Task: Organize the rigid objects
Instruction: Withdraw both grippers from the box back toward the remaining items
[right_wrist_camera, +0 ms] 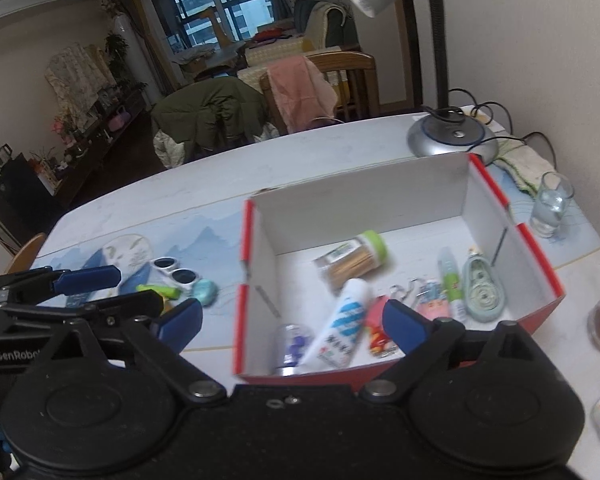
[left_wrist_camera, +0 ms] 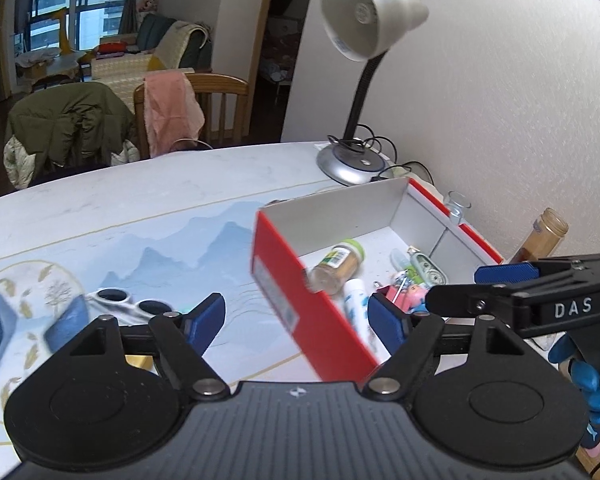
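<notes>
Left gripper: mine, jaws spread wide and empty, hanging above the near left wall of the box.
Right gripper: also mine, jaws wide with nothing between them, above the near end of the box.
Box: red outside, white inside, open on the table, its far end near the desk lamp.
Toothpick jar: green cap, lying on its side in the middle of the box.
White tube: blue stripes, lying slantwise in the box, near of the jar.
Correction tape: pale green, flat against the right wall of the box.
Small green bottle: lying just left of the correction tape.
Small clear bottle: in the near left corner of the box; its details are blurred.
Sunglasses: white frame, on the table left of the box.
Teal case: just right of the sunglasses, outside the box.
Drinking glass: upright on the table to the right of the box.
Brown bottle: standing on the right of the box, by the wall.
</notes>
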